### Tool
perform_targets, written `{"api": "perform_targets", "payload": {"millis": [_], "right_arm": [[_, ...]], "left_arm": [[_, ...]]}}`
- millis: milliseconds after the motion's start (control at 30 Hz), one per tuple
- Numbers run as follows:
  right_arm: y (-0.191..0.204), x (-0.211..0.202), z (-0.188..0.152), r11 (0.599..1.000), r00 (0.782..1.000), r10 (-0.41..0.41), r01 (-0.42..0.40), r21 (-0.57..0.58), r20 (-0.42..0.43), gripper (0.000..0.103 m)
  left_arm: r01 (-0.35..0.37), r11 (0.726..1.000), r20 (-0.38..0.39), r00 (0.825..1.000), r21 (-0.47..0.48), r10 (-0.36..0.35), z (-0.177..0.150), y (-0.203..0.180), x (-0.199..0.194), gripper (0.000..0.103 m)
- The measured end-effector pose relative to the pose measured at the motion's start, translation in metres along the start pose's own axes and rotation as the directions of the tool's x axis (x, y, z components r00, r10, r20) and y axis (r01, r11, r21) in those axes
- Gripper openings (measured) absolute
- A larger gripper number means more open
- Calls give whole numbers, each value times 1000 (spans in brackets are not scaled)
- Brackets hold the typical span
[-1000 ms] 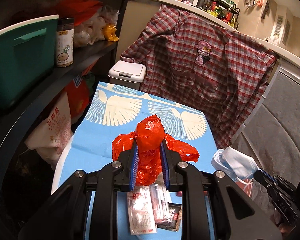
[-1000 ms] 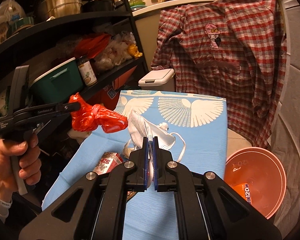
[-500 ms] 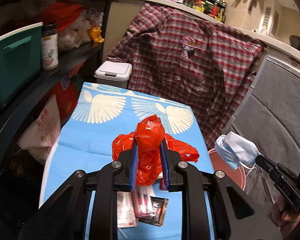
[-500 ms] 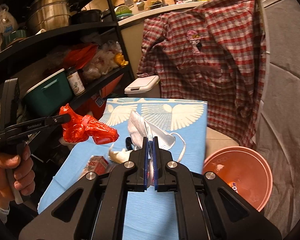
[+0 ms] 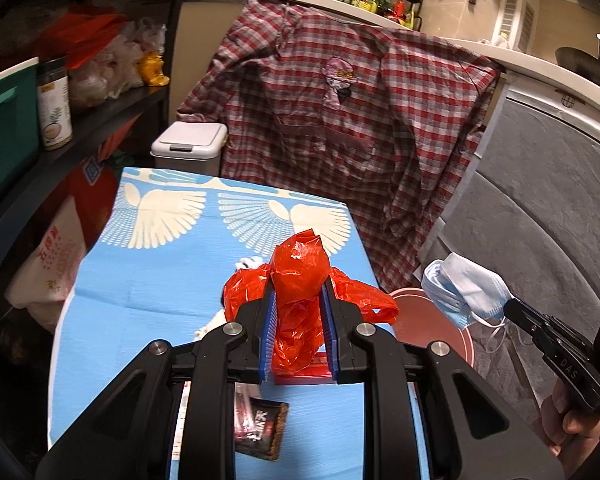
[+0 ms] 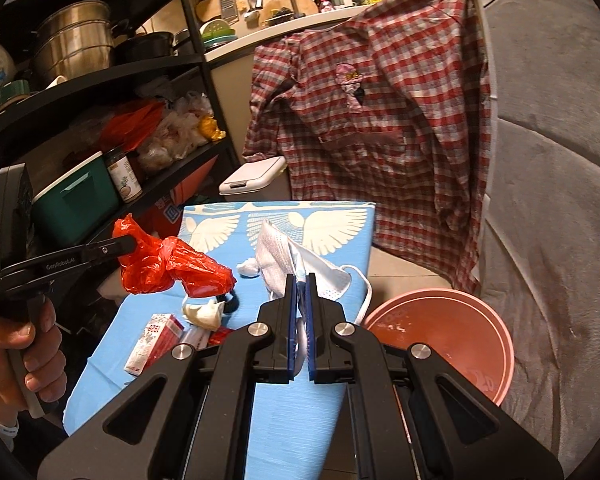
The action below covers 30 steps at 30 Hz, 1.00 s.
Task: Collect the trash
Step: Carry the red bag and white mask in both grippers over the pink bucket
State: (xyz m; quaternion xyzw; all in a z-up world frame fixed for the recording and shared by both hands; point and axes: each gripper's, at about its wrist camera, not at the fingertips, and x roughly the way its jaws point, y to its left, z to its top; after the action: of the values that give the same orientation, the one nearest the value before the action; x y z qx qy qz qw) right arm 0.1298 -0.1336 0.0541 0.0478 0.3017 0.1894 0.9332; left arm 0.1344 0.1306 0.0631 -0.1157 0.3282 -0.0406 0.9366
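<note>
One red bag (image 5: 298, 280), one mask (image 5: 462, 294), perhaps three wrappers (image 5: 260, 426).

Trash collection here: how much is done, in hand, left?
Done: nothing clearly in the pink basin. In hand: left tongs grip the red plastic bag; right tongs grip the face mask. Left: carton, dark wrapper, white scraps on the blue table.

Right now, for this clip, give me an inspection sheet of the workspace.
Surface: blue cloth with white wing print covers the table.
Job's things: red plastic bag, face mask, both lifted; pink basin on the floor beside the table.
Clutter: red carton, dark snack wrapper, crumpled tissue on the cloth.
Grippers: left tongs shut on the bag; right tongs shut on the mask.
Cables: nothing seen.
Surroundings: plaid shirt, white lidded bin, black shelving.
</note>
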Motion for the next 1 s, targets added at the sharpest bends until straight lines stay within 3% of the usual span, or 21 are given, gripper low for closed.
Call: {"api": "perform_targets", "payload": {"millis": [500,1000], "right_arm": [[-30,-10,-2,998,998,-55,54,38,12,5],[-49,-8,-6,986,986,-167,166,18,3,5]], "left_arm": [[47,998,-19,999,37,-47,-3,-40,17,20],[87,993,-44,995,83,-84,-10,-77,39,20]]}}
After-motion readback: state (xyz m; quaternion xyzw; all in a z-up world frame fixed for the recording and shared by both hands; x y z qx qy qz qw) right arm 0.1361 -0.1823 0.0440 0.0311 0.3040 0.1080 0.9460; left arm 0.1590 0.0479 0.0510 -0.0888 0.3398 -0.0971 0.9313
